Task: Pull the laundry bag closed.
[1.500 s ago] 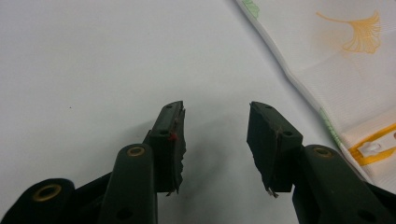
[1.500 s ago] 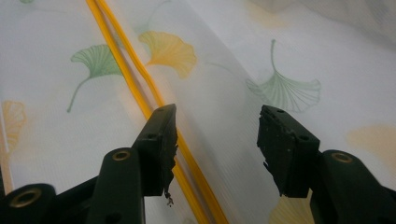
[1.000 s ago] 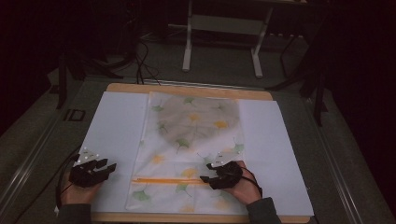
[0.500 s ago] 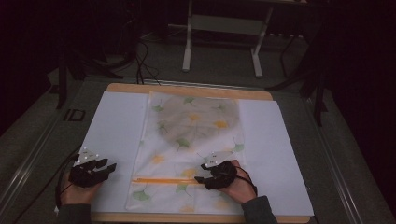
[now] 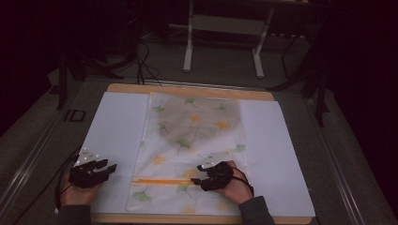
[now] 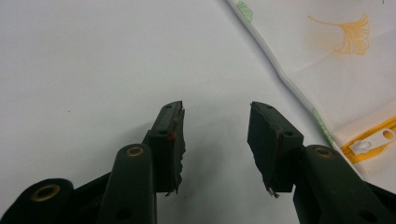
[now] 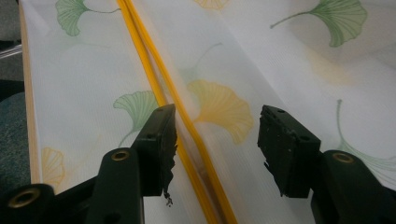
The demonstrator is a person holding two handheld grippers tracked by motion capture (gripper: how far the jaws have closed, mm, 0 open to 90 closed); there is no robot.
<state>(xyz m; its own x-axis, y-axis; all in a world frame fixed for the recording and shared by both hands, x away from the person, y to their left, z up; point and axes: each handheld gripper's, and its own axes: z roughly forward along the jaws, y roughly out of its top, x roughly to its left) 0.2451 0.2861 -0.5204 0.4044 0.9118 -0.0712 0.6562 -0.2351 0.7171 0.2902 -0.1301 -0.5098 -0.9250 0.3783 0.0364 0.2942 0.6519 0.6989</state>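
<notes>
Right claw (image 7: pixel 215 140): jaws apart, hovering low over the mesh laundry bag (image 5: pixel 192 140), straddling its orange zipper (image 7: pixel 177 121); likely placed to pinch the fabric beside the zipper line. Left claw (image 6: pixel 215 140): jaws apart, empty, over the white sheet (image 5: pixel 112 126) just beside the bag's left edge, the white zipper pull (image 6: pixel 369 142) near; probably waiting to take it. Bag lies flat mid-table (image 5: pixel 187 89).

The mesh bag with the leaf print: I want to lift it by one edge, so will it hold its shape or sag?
Probably sag. The mesh bag lies flat and thin on the white sheet, and its sheer weave suggests soft, light cloth. The orange zipper is likely the only firmer line. The open right gripper might find thin fabric slipping or bunching.
</notes>
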